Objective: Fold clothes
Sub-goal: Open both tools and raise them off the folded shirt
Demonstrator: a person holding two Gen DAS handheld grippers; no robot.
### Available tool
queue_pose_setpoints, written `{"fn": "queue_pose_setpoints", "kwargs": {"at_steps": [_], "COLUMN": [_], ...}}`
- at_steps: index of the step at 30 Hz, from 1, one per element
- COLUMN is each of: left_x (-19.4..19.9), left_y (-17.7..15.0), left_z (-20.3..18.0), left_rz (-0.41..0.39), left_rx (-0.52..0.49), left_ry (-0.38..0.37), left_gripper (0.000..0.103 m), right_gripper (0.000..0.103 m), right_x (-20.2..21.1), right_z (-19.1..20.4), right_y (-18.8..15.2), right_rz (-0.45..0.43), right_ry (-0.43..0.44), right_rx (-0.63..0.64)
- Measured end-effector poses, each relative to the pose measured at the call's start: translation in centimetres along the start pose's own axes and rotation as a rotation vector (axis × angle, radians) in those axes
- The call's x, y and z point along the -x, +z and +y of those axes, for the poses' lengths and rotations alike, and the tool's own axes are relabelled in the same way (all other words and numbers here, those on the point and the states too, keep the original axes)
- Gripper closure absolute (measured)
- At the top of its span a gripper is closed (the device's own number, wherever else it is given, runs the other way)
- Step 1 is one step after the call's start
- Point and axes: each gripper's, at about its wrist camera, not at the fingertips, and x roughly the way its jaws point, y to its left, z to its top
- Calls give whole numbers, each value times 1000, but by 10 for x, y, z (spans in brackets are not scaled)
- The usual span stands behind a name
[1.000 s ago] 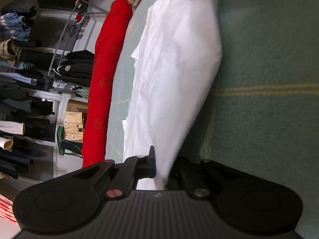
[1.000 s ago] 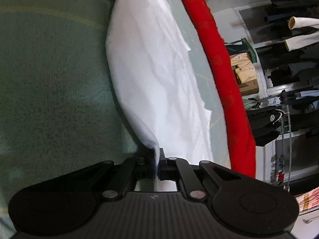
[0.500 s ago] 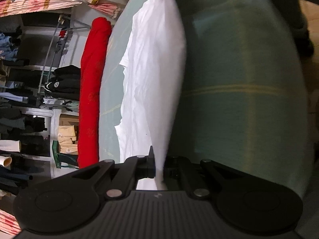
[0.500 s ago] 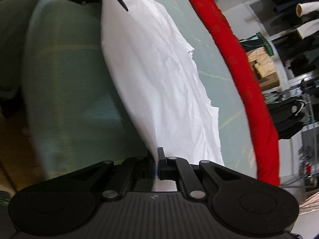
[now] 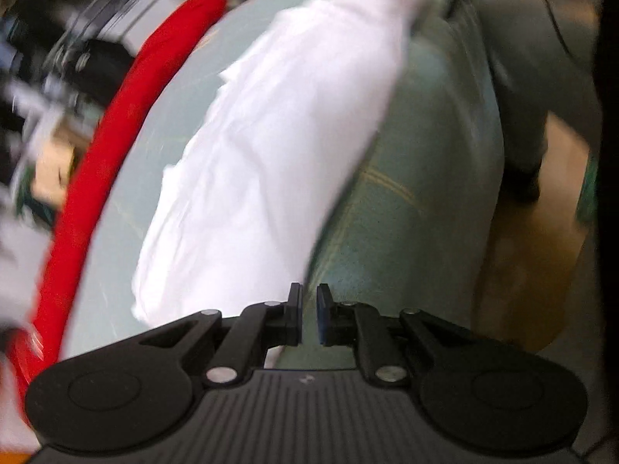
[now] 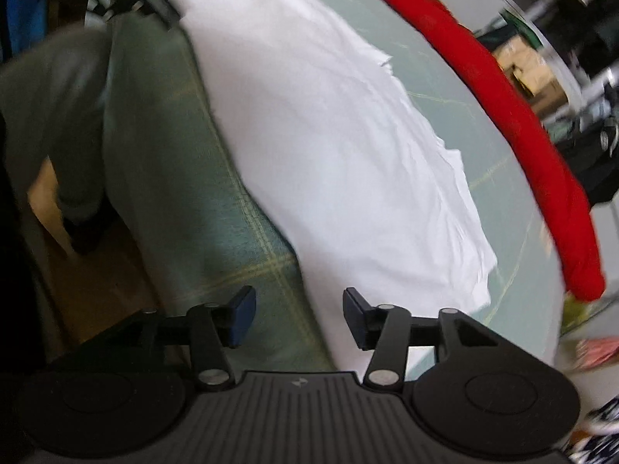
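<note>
Tongs (image 6: 300, 319) agape over white garment (image 6: 340, 154)

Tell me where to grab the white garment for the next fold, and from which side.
Probably the near hem of the white garment, which lies flat on the green cloth. Come in low from the table's front edge with the right gripper, open beside that hem, one finger slid underneath.

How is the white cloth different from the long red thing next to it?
The white cloth is wide and lies spread flat, while the red roll is long, narrow and rolled up like a tube. The white cloth lies in the middle of the green blanket; the red roll runs along its far edge. Both are fabric resting on that blanket, and neither the left gripper nor the right gripper holds either one.
</note>
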Motion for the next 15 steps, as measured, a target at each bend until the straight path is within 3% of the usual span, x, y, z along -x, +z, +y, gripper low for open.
{"fn": "queue_pose_setpoints", "kwargs": {"at_steps": [4,5,8,11,15], "left_x": [-2,-9,-32,-48,-42], "left_y": [1,1,-4,-20,-44], "left_z": [46,54,66,54,60], "left_rz": [-47,-54,-55,-25,-1], "left_rx": [266,328,466,535,632], "left_ry": [36,35,17,0,4], "left_gripper": [93,89,85,81,73], "right_gripper": [40,36,35,35,33], "right_x": [17,15,-4,-26,-39], "right_z": [-36,-45,-60,-44,-20], "right_y": [3,5,5,-5,-30], "right_rz": [-128,-164,-234,-211,-148], "right_ry": [17,17,44,41,-19], "right_rx": [-253,-328,-530,-620,-639]}}
